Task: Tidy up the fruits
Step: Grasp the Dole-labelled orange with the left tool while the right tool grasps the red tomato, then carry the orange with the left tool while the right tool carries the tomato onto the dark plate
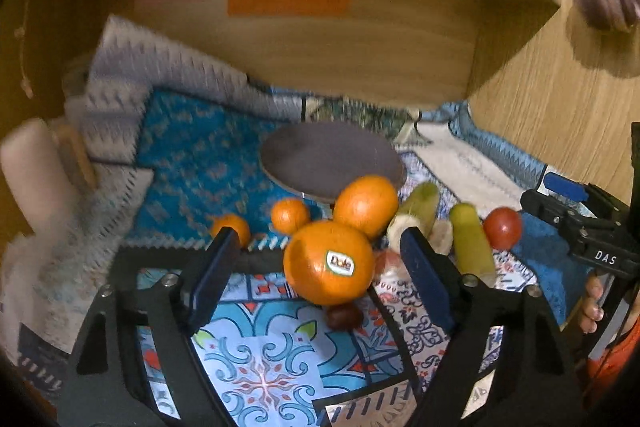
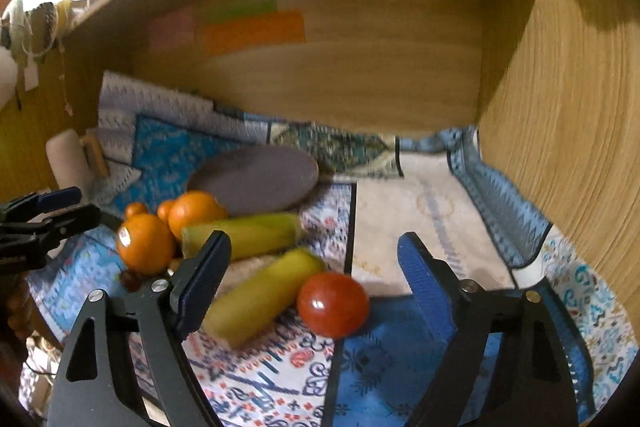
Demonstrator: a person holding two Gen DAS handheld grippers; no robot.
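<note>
2 pairs of fingers spread, gripping nothing: left gripper (image 1: 316,251) around the Dole-stickered orange (image 1: 329,262), right gripper (image 2: 316,255).

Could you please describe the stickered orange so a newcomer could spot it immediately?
Start at the dark round plate on the patterned cloth. The fruit lies in front of it. The stickered orange is the nearest of four, and only it bears a white label.

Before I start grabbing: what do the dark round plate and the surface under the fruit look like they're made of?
The plate looks like matte ceramic or stoneware, dull grey-brown with no shine, though blur leaves that open. The surface is patterned cloth, several printed mats overlapping, with visible edges and folds, so probably soft woven fabric. The shelf above looks like wood-grain laminate.
</note>
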